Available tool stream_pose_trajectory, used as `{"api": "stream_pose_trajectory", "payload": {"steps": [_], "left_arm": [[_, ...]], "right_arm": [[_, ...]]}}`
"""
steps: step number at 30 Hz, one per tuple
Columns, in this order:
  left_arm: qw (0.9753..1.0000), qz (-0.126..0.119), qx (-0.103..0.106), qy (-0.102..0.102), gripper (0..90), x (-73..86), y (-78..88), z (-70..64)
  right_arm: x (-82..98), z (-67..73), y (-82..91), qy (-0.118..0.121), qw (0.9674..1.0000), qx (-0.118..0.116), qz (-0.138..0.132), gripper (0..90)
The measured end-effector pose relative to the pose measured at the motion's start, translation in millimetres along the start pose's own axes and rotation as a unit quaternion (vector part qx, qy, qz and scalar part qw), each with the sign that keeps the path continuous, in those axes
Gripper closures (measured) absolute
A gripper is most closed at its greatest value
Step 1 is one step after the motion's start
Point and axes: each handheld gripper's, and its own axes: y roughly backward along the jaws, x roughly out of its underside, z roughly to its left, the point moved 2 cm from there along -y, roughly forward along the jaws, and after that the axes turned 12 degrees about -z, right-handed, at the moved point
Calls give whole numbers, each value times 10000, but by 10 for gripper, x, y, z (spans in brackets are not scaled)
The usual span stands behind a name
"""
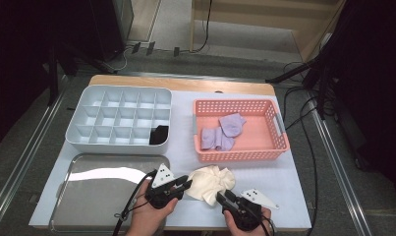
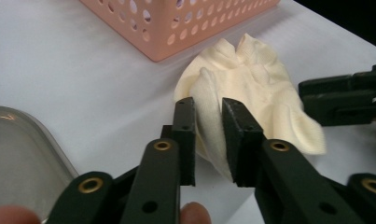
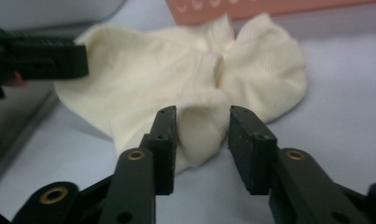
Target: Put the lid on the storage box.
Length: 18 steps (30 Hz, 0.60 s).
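Table (image 1: 294, 196): white top with a wooden strip along its far edge; open floor and cables beyond every side
Front edge: both hands come in here; the steel tray (image 1: 77, 206) fills the front left corner, reaching almost to the edge
Open room: a bare white patch at the front right corner, and a narrow lane between the tray and the pink basket (image 1: 279, 147)
Far left: grey divided organiser (image 1: 82, 110), a dark item in its near right compartment
Far right: the pink basket holds lilac socks (image 1: 224, 132), bunched near its middle
Cream sock (image 1: 211, 181): crumpled in soft folds on the table — just in front of the basket's near wall, right of the tray, near the front edge; ribbed knit, pale yellow-white; its folds bunch toward the basket
Left gripper (image 2: 209, 123): clamped on a fold at the sock's left side; cloth pinched between the pads
Right gripper (image 3: 202, 128): at the sock's near right side; jaws parted, a fold lying between them with a gap to the right pad — no pinch
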Motion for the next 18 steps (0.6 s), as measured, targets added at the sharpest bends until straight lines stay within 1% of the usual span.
{"api": "stream_pose_trajectory", "payload": {"steps": [2, 4, 5, 7, 8, 10, 11, 12, 13, 14, 16, 18], "left_arm": [[10000, 61, 12, 6, 823, 7, -1, 4], [10000, 85, 13, 41, 847, 16, -2, 20], [9999, 100, 10, 66, 850, 19, -2, 26], [9998, 142, -11, 102, 854, 24, 2, 44], [9998, 163, -12, 125, 858, 26, 1, 47], [9997, 233, 28, 115, 862, 32, -2, 50], [9995, 273, 79, 120, 862, 37, -6, 45], [9994, 322, 81, 97, 859, 42, -10, 40], [9993, 346, 75, 72, 849, 44, -12, 32], [9994, 332, 87, 66, 826, 43, -13, 24], [9997, 210, 63, 75, 728, 31, -10, 23], [9999, 122, 4, 94, 678, 14, -6, 20]], "right_arm": [[27, 22, -6, 170, 9998, 131, 18, 750], [15, 9, -1, 345, 9992, 166, 101, 822], [10, 2, 7, 323, 9992, 168, 150, 855], [-1, -24, 21, 410, 9988, 220, 125, 882], [-10, -34, 33, 490, 9983, 276, 128, 886], [-40, -55, 63, 669, 9969, 413, 54, 888], [-53, -62, 75, 738, 9961, 475, 40, 887], [-62, -74, 82, 834, 9953, 498, 37, 882], [-68, -83, 91, 873, 9949, 507, 42, 866], [-71, -93, 95, 832, 9956, 440, 15, 835], [-74, -115, 117, 660, 9968, 441, -73, 728], [-67, -129, 125, 404, 9982, 441, -88, 651]]}}
